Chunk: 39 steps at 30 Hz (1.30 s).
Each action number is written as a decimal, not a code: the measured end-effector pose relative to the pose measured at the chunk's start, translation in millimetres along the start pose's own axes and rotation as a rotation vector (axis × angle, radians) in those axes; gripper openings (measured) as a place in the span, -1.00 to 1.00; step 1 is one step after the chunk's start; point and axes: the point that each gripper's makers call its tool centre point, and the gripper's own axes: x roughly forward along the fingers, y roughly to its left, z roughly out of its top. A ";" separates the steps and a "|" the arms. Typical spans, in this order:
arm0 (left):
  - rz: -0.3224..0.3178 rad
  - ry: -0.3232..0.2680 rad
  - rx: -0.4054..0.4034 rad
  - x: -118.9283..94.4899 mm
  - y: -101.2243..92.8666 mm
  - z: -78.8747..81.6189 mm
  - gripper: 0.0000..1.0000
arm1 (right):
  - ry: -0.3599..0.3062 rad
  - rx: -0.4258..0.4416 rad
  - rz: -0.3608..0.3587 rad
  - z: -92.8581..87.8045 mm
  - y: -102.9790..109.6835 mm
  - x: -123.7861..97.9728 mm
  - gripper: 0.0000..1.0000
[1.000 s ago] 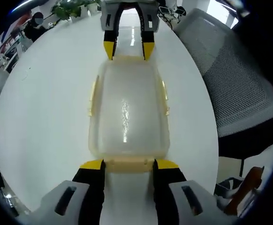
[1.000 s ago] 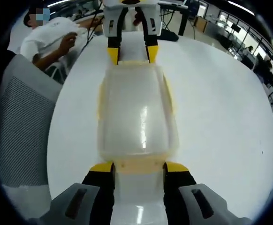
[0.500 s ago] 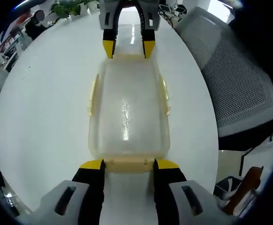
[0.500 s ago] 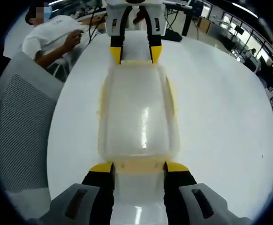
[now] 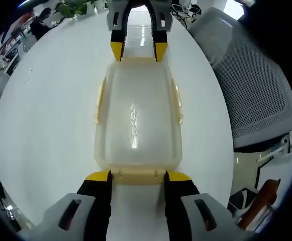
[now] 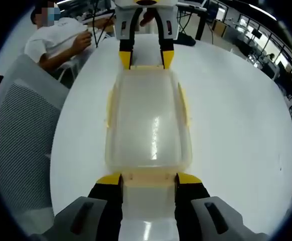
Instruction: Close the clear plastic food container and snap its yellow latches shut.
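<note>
A clear plastic container [image 5: 136, 120] with its lid on lies lengthwise on the white table, between the two grippers. Pale yellow latches [image 5: 100, 103] run along its long sides. My left gripper [image 5: 138, 176] is open, its yellow-tipped jaws flanking the near end latch [image 5: 138, 172]. At the far end, my right gripper [image 5: 138, 51] straddles the other end latch. In the right gripper view the same container [image 6: 148, 125] stretches away from my right gripper [image 6: 148, 179], which is open around its end latch [image 6: 148, 175]. My left gripper [image 6: 146, 58] sits at the far end.
The round white table [image 5: 45, 110] spreads wide on both sides of the container. A grey mesh chair [image 5: 256, 90] stands at the table's edge. A person in a white shirt [image 6: 55, 42] sits beyond the table. A potted plant [image 5: 76, 7] is at the far edge.
Both grippers stay at the container's ends. The two views have tilted slightly, so the far gripper sits a little higher in each picture.
</note>
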 end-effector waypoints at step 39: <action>0.002 -0.063 -0.009 -14.8 -2.6 8.8 -0.23 | -0.054 0.005 0.000 1.9 2.6 -15.0 -0.22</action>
